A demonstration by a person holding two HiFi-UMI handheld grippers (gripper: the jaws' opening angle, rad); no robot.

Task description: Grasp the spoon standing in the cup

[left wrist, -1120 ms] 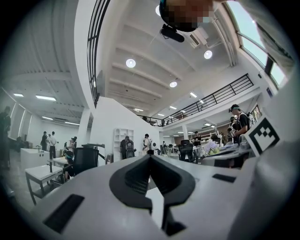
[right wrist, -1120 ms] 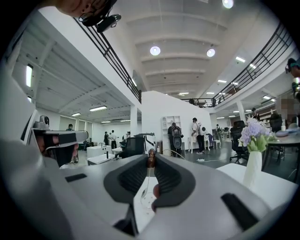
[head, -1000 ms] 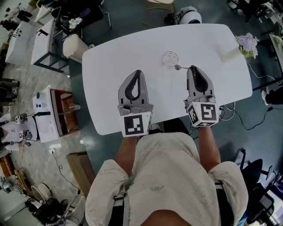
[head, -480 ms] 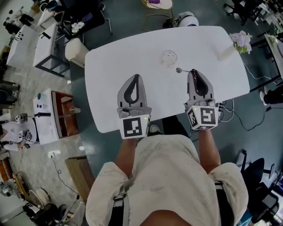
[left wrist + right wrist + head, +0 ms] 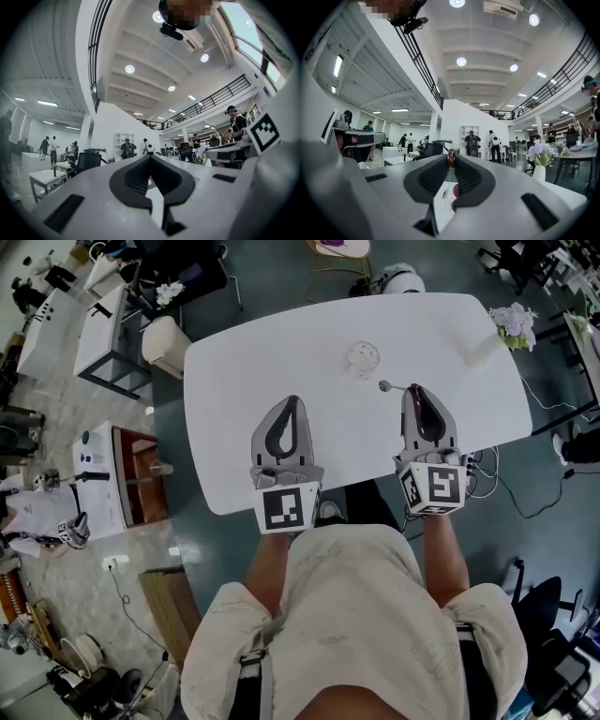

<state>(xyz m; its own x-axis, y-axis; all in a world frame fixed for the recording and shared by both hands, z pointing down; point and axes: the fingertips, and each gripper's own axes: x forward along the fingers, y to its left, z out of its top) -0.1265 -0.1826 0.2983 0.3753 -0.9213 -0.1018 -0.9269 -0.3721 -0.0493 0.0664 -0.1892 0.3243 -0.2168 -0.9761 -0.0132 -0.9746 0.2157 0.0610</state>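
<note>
A clear glass cup (image 5: 362, 360) stands upright on the white table (image 5: 234, 427), with no spoon in it. The small metal spoon (image 5: 386, 386) is out of the cup, lying roughly level just right of and nearer than it, its round end pointing left. My right gripper (image 5: 413, 388) is shut on the spoon's other end; in the right gripper view the spoon (image 5: 451, 160) is pinched at the tips of my right gripper (image 5: 451, 157). My left gripper (image 5: 291, 400) hovers over the table's near middle, shut and empty; in its own view my left gripper (image 5: 151, 156) has its jaws meeting.
A white vase of pale purple flowers (image 5: 511, 330) stands at the table's far right corner and also shows as the flowers (image 5: 540, 153) in the right gripper view. The table's near edge runs just under both grippers. Desks, chairs and cables surround the table.
My right gripper, holding the spoon, has drawn back slightly from the cup toward me. The left gripper has hardly moved.
</note>
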